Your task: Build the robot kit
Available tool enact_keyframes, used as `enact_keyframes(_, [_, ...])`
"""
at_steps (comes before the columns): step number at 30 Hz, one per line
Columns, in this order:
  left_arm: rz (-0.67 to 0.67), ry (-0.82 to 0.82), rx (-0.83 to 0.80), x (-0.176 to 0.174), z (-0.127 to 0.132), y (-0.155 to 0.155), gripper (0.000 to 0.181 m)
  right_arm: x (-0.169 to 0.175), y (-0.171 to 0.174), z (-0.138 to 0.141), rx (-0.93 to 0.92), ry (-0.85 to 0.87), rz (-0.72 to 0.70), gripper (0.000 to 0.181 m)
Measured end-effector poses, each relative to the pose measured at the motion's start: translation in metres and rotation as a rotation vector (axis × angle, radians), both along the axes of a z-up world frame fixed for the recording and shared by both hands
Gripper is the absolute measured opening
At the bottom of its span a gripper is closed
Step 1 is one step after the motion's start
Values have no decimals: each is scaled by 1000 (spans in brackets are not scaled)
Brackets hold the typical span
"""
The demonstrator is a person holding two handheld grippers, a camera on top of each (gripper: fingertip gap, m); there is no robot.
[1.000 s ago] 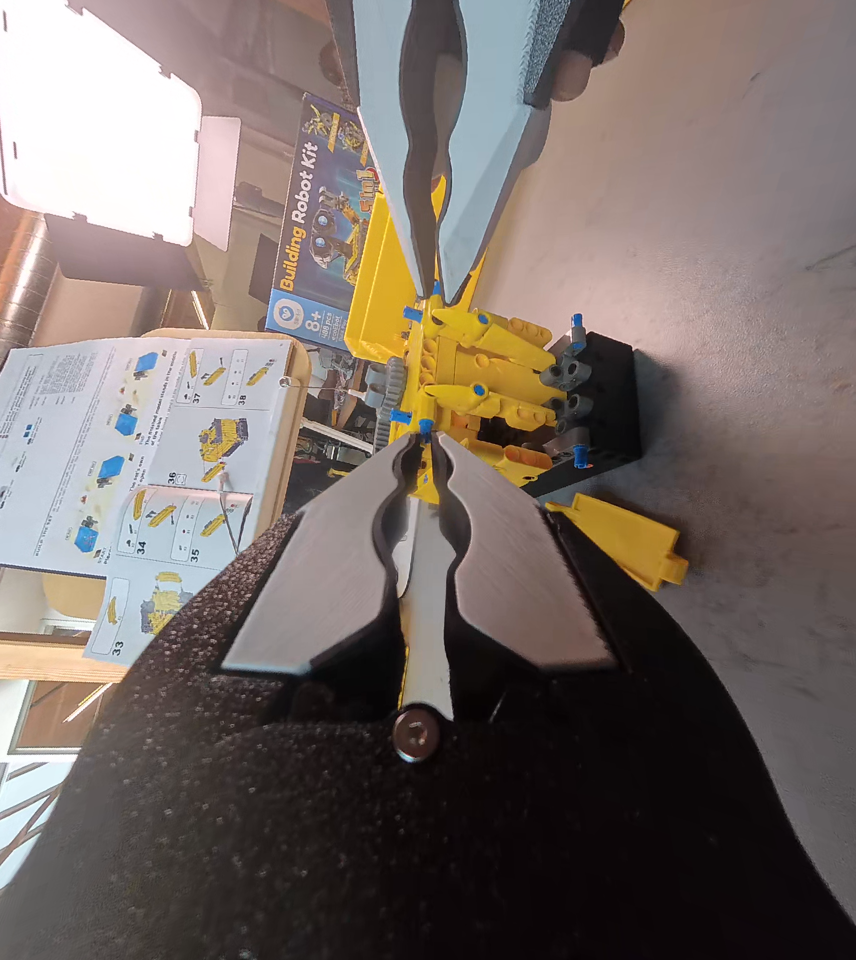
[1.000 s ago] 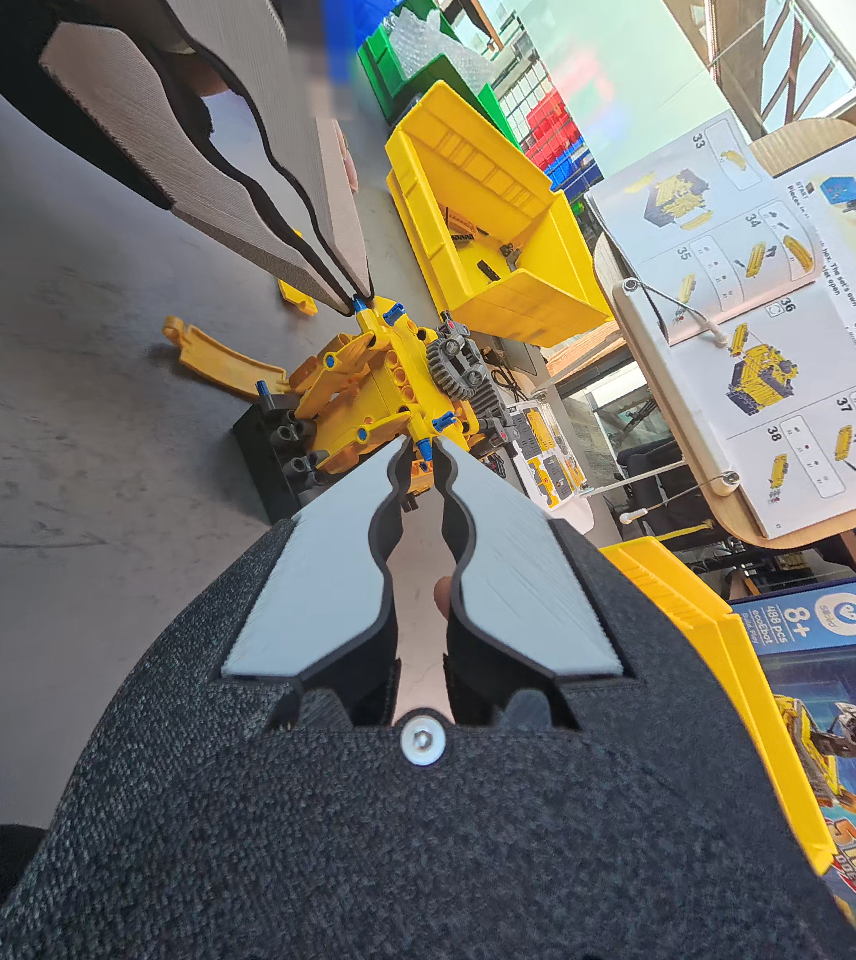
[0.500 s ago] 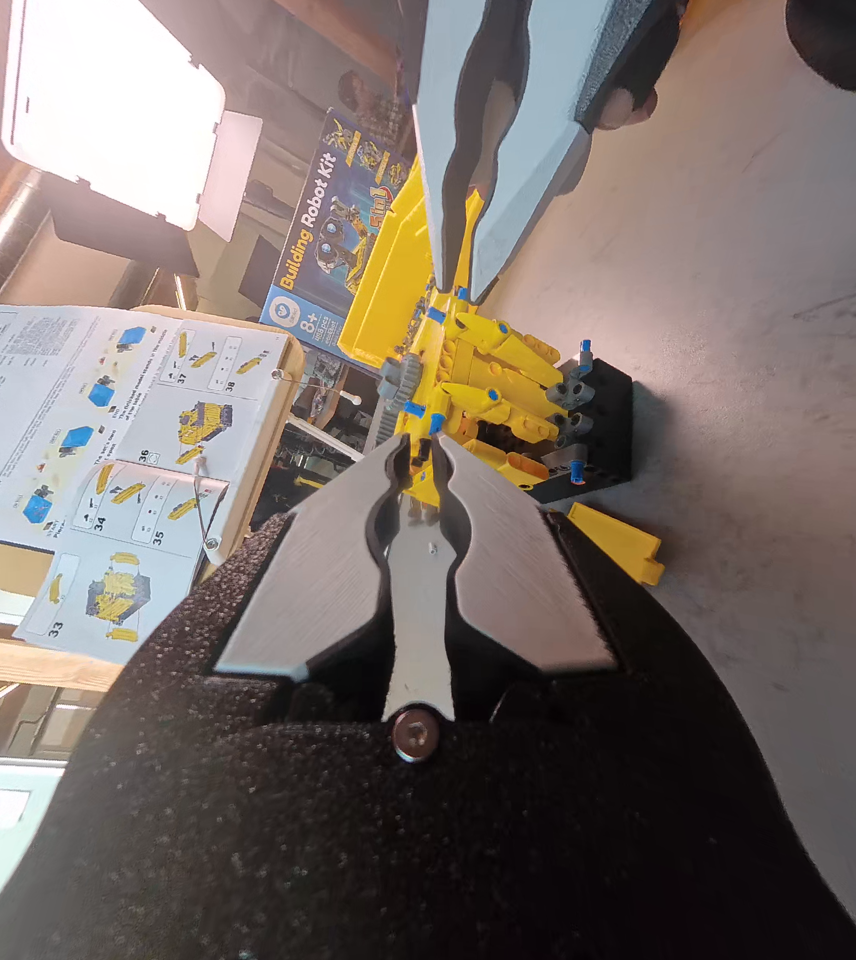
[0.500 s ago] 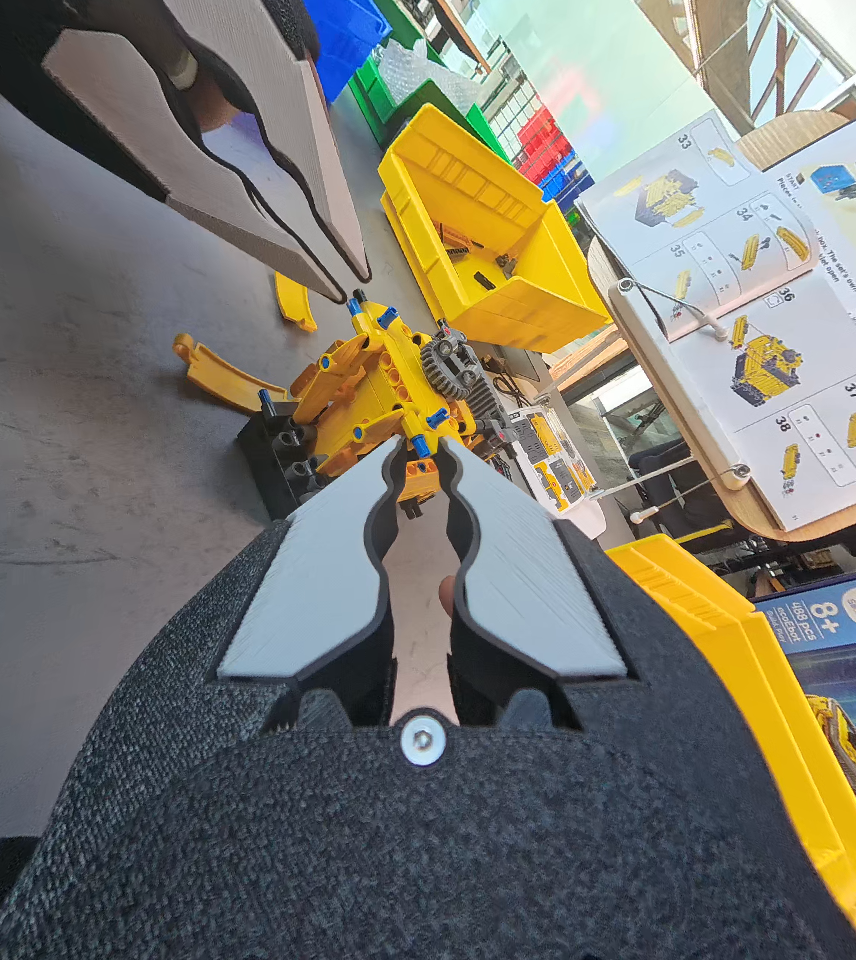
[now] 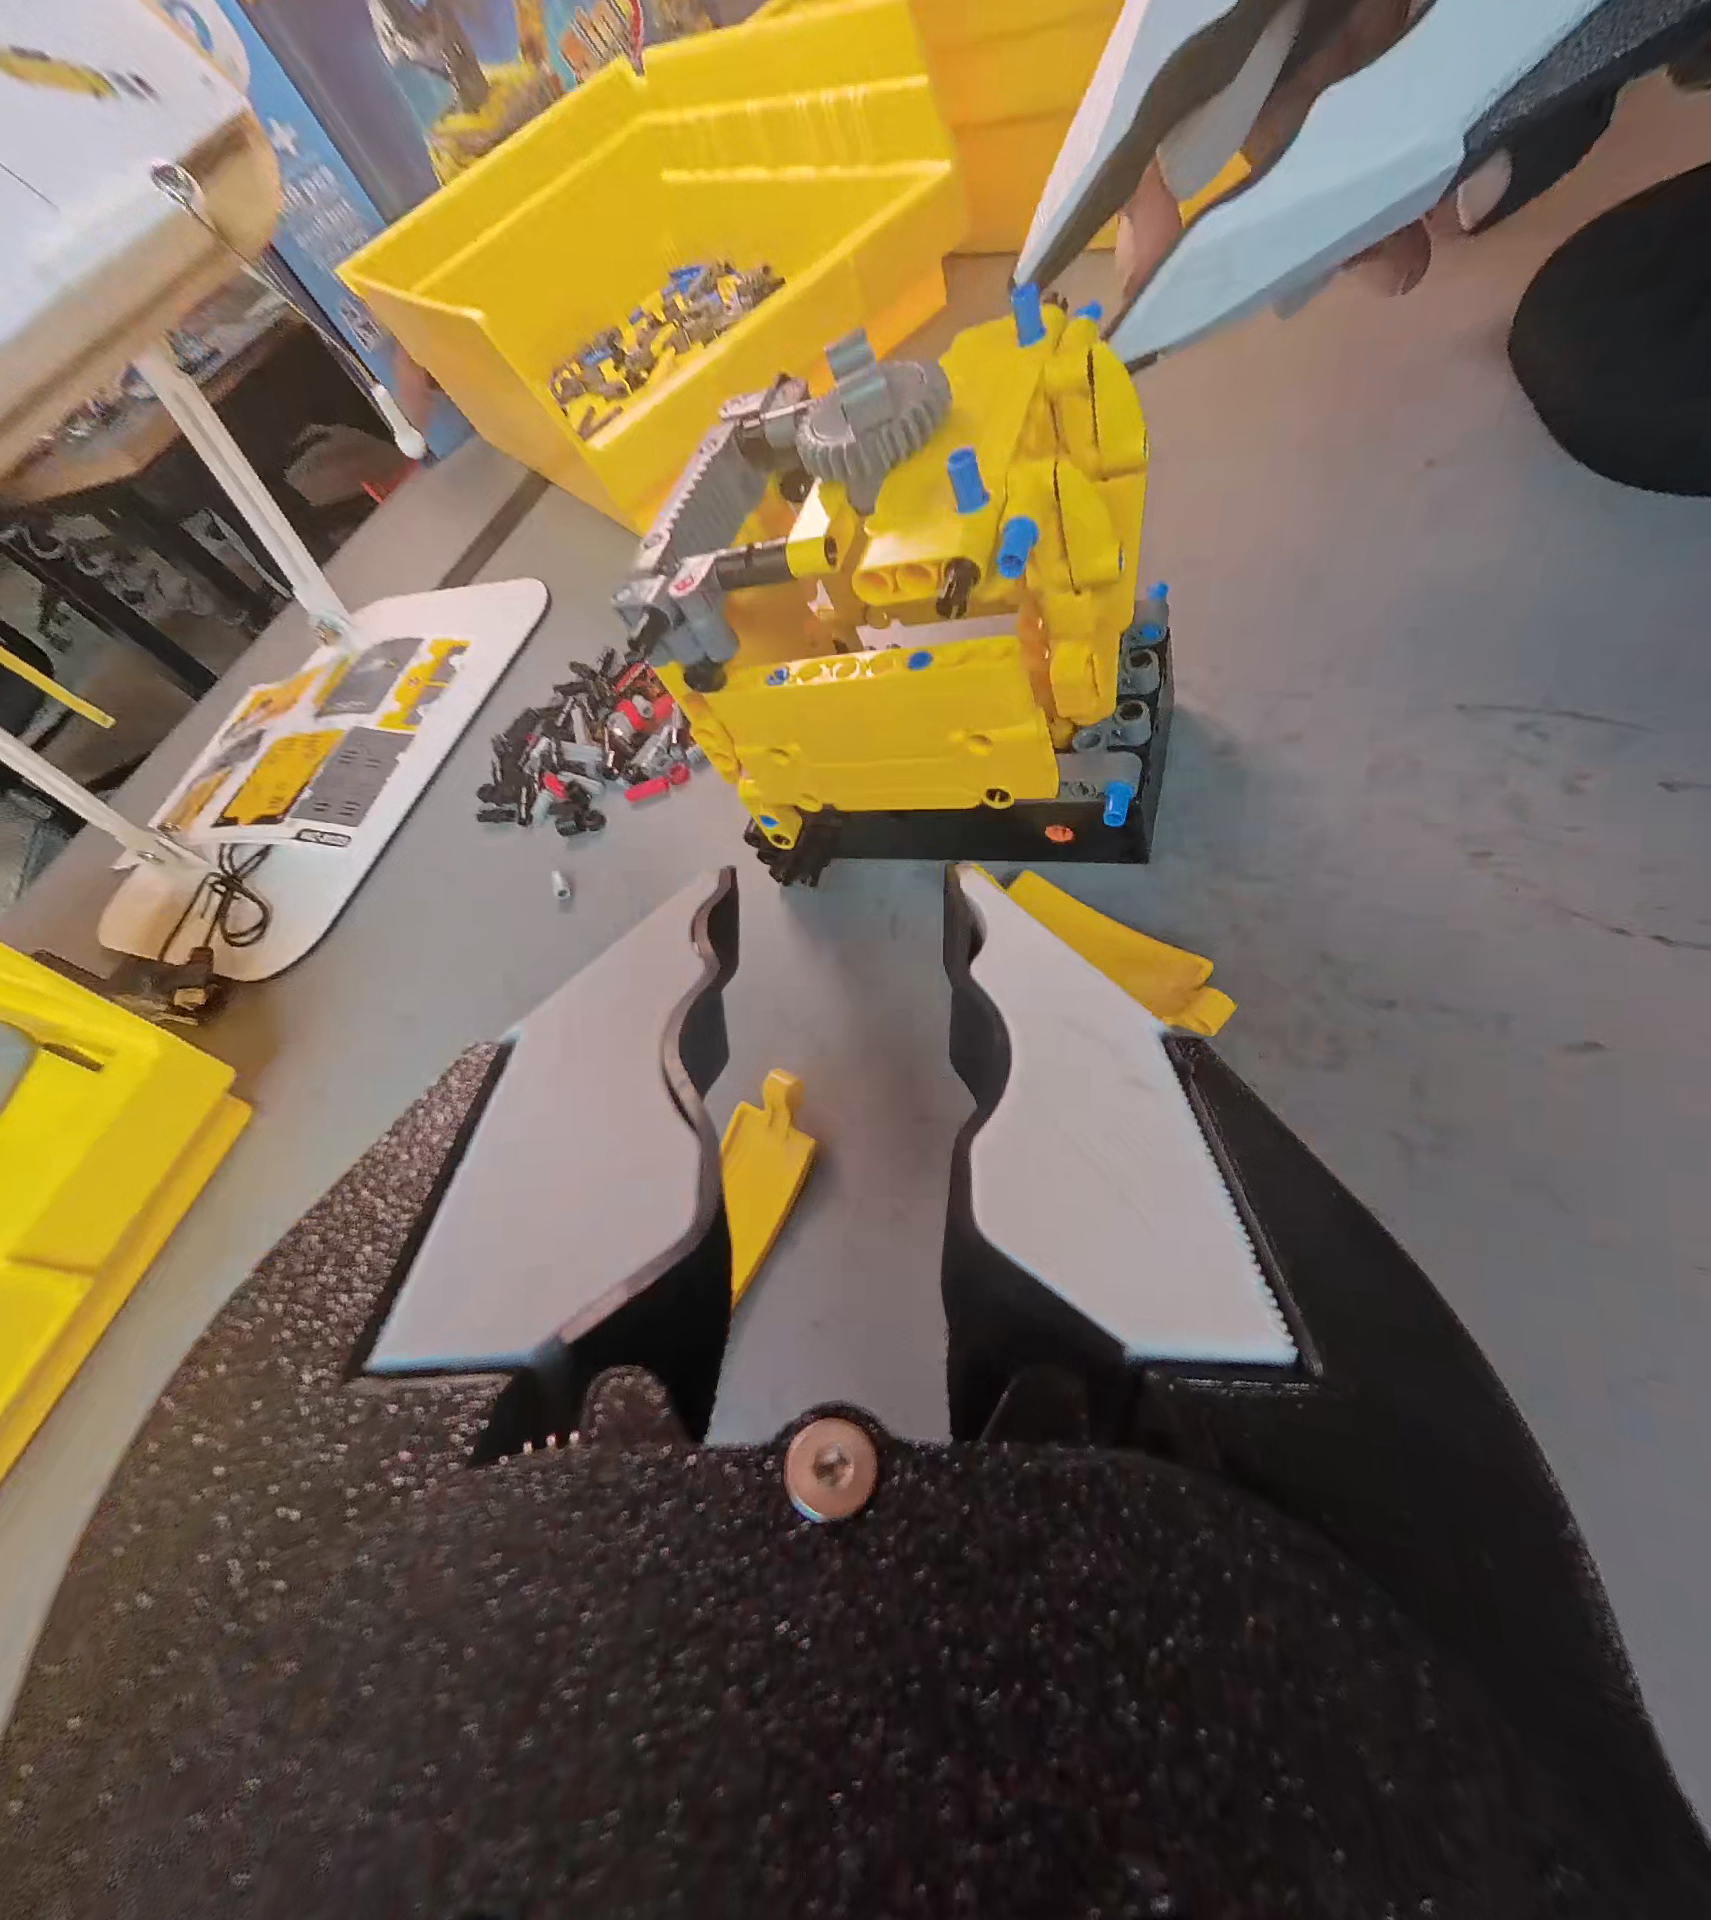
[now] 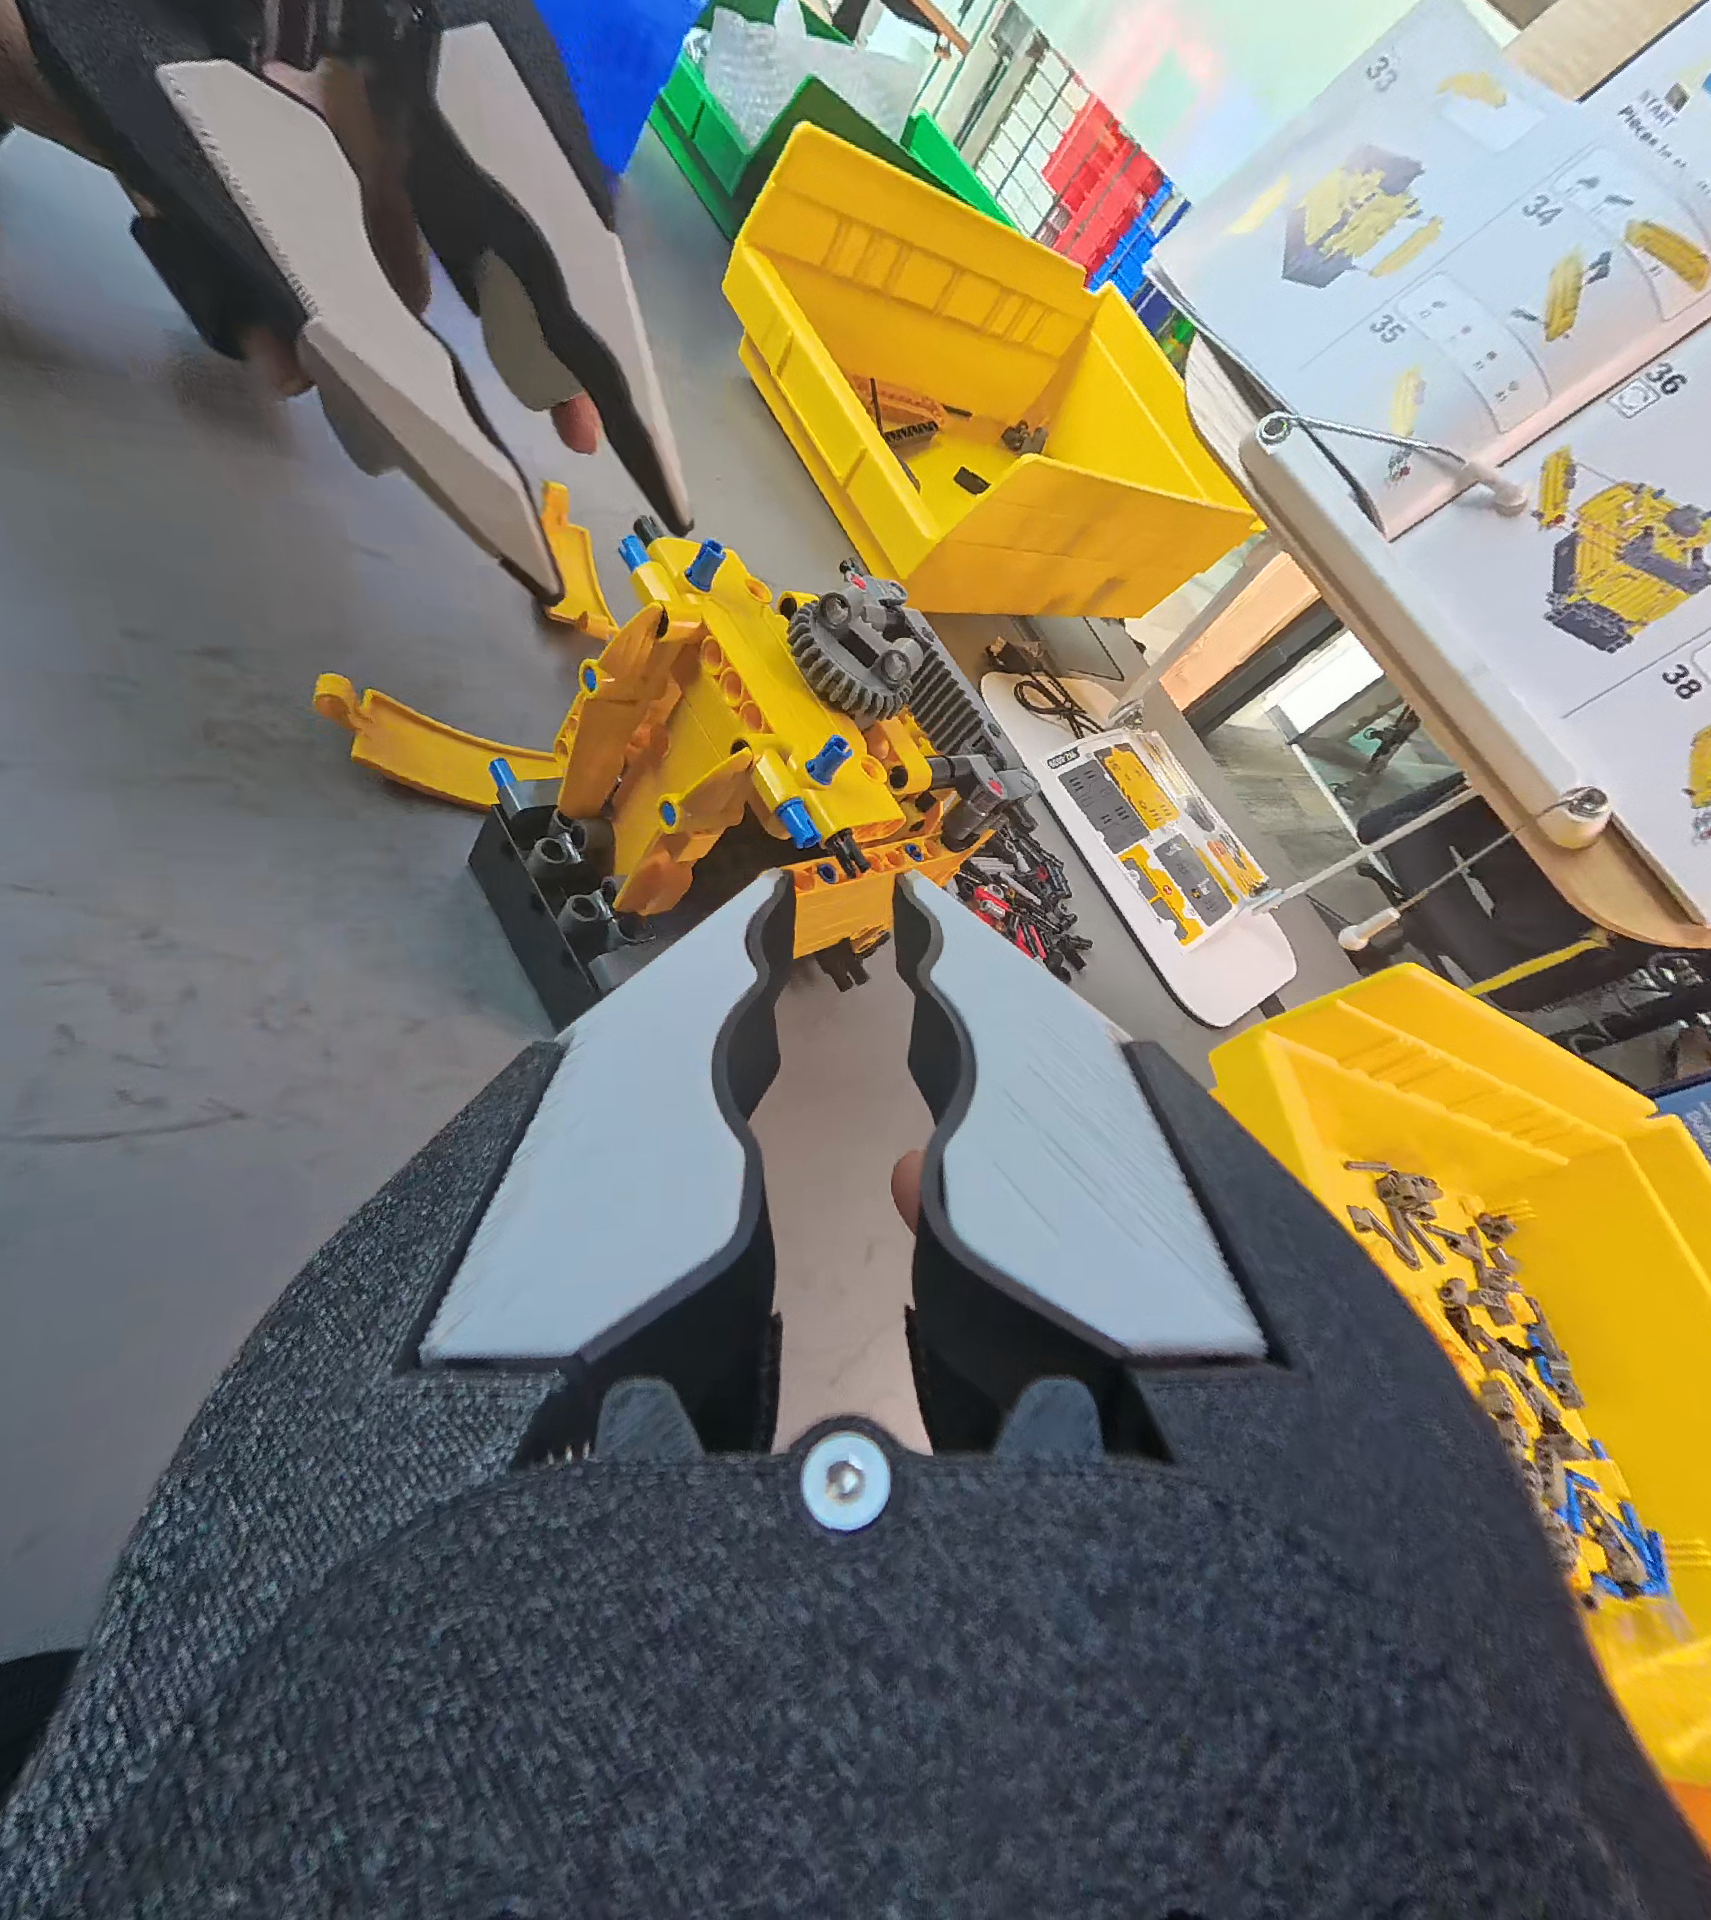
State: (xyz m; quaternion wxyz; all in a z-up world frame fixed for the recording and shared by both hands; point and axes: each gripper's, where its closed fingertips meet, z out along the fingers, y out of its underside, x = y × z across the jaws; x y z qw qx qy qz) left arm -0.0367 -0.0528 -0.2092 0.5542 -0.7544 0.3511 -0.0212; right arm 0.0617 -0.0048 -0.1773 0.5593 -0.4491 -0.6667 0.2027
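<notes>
A yellow brick-built model with a grey gear and blue pins stands on its black base on the grey table; it also shows in the right wrist view. My left gripper is open and empty, just short of the model's base. A small yellow curved piece lies between its fingers and another beside the right finger. My right gripper is open, its tips either side of the model's near yellow edge; I cannot tell if they touch it. The left gripper shows beyond the model.
A yellow bin of small parts stands behind the model, another farther off. A third bin is by my right gripper. A pile of black and red pins lies beside the model. An instruction booklet hangs on a stand. My hands' fingertips stand some 12 cm from each other.
My left gripper has opened, let go of the model's blue pin, and pulled back and turned. My right gripper's jaws have spread a little at the model's other side.
</notes>
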Motion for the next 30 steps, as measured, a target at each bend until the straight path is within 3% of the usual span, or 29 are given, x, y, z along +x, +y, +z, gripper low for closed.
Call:
enact_keyframes(7, [-37, -112, -250, 1, -23, -13, 36, 8, 34, 5, -31, 48, -165, 8])
enact_keyframes(14, [-16, -123, -416, 21, -44, -10, 44, 1, -4, -3, -154, 13, 47, 18])
enact_keyframes(17, [-42, -63, -479, 32, -56, -7, 48, -1, -8, -13, -141, -27, 60, 19])
enact_keyframes(26, [-14, -15, -455, 20, -55, -11, 26, 0, -3, -9, -175, 13, 41, 19])
enact_keyframes(27, [-4, -21, -438, 16, -53, -11, 9, 1, -1, -6, -174, 28, 35, 19])
enact_keyframes(30, [21, -81, -413, 7, -43, -13, 3, 2, 3, 4, -175, 77, 16, 19])
